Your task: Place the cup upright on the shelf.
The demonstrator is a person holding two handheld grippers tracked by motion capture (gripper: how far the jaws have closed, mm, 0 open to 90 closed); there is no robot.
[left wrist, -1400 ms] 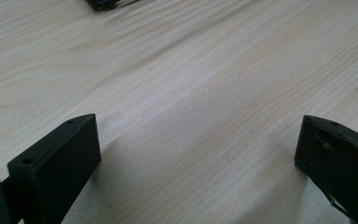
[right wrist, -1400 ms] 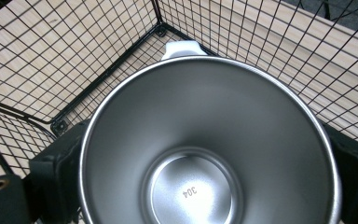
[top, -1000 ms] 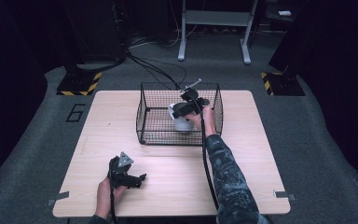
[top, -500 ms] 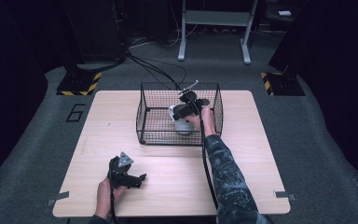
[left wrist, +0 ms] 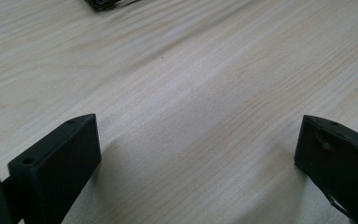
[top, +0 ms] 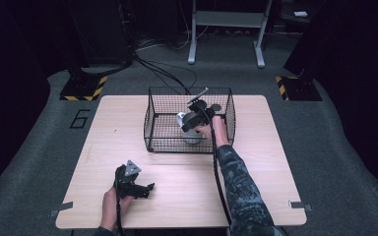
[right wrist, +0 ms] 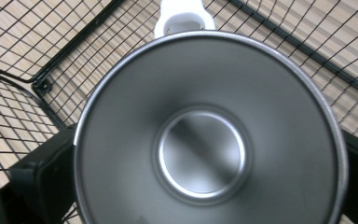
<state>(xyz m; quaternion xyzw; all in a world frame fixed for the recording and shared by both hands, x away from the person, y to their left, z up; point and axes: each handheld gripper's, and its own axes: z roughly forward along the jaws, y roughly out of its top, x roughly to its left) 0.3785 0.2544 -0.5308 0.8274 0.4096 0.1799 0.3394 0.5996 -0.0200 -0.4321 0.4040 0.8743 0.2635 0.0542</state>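
Right claw (top: 193, 119) inside the wire basket (top: 152, 105), jaws clamped either side of a metal cup (right wrist: 209, 135). Cup sits toward the basket's 5 o'clock corner, white handle (right wrist: 182, 18) pointing away from the claw at 12. Cup's axis runs straight along the jaws. Left claw (top: 145, 188) rests on the desk (top: 275, 162) at 7 o'clock, jaws apart, empty, well apart from the basket.

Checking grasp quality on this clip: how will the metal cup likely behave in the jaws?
The cup looks rigid, so it should not deform. Its smooth, shiny wall may slip. The right gripper spans its round body inside the basket, so it might twist.
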